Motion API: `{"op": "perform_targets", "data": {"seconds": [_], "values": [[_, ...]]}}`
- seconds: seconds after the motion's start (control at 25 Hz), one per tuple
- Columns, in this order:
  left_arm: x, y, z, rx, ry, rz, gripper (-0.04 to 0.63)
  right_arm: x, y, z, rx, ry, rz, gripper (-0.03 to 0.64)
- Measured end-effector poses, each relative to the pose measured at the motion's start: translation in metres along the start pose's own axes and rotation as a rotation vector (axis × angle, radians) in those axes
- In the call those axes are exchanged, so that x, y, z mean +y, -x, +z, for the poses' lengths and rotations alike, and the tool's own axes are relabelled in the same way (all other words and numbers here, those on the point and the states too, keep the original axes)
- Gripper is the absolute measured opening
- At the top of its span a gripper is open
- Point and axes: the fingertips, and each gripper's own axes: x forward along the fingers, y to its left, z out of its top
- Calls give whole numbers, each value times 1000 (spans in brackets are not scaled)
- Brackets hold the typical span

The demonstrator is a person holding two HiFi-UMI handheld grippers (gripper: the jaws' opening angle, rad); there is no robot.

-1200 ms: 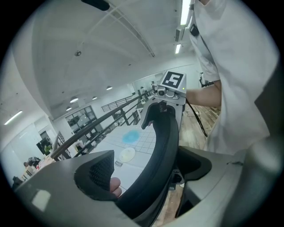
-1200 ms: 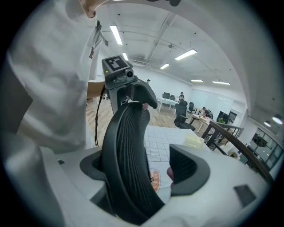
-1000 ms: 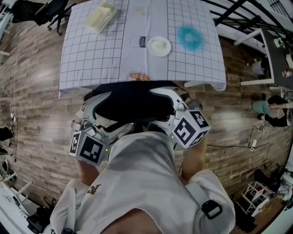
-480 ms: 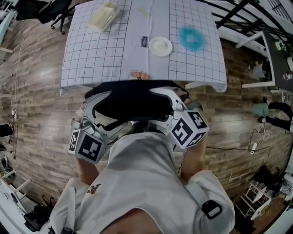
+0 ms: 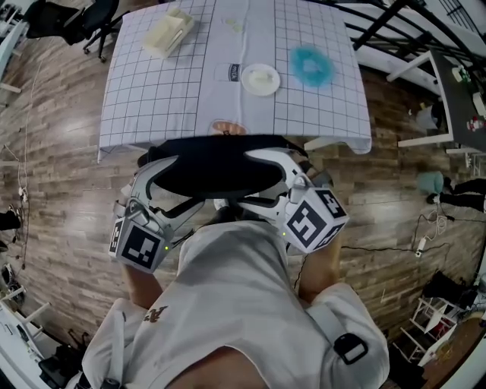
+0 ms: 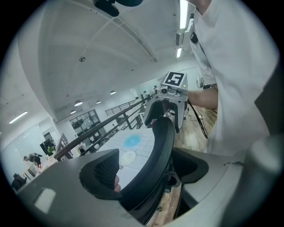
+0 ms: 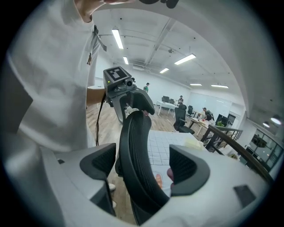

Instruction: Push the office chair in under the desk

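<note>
The office chair's black backrest [image 5: 216, 173] stands just before the desk [image 5: 159, 99], which is covered by a white grid cloth. Its top edge runs between the jaws of both grippers. My left gripper [image 5: 168, 186] straddles the backrest's left end. Its jaws are closing, and in the left gripper view a gap still shows between the backrest [image 6: 162, 146] and the pads [image 6: 105, 170]. My right gripper [image 5: 266, 181] straddles the right end, open, with the backrest [image 7: 135, 146] loose between its pads [image 7: 185, 166]. The person's body hides the seat.
On the desk lie a cream box [image 5: 168, 30], a white plate [image 5: 260, 78] and a blue fluffy item [image 5: 311, 64]. Another black chair [image 5: 83, 21] stands at the far left. Black railing [image 5: 395, 19] and a dark table [image 5: 459, 91] are at the right, with a cable [image 5: 380, 245] on the wooden floor.
My left gripper has shifted slightly to the left along the backrest. The chair, desk and right gripper stand almost as before.
</note>
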Motion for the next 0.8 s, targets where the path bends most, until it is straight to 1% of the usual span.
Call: {"op": "perform_targets", "data": {"seconds": [0.12,0.2,0.28,0.36,0.48,0.52,0.56,0.6,0.64,0.68,0.72,0.76,0.8], "values": [[-3,3,1,-17,21,5,354,3,8,8,-44,-11,-11,373],[-4,6,4,-32,34,7,337,2,14,15,-91,-19,-31,333],[-2,10,8,-34,41,10,317,-1,21,24,-141,-27,-55,309],[-1,12,12,-39,50,9,302,-7,28,33,-193,-35,-88,244],[0,15,20,-77,57,7,282,-21,38,49,-276,-42,-152,163],[3,18,25,-104,61,19,275,-24,40,53,-299,-45,-170,140],[8,22,31,-148,75,43,216,-27,41,57,-318,-49,-183,121],[14,28,40,-205,98,73,168,-30,41,61,-333,-54,-195,115],[21,34,48,-266,123,102,137,-32,42,64,-348,-58,-208,105],[28,39,57,-324,142,129,113,-35,43,67,-364,-63,-224,66],[34,43,66,-374,153,151,82,-38,44,70,-380,-67,-240,53],[39,46,73,-415,160,168,53,-40,44,73,-392,-71,-255,31],[44,49,79,-448,165,180,24,-43,45,75,-400,-72,-266,25]]}}
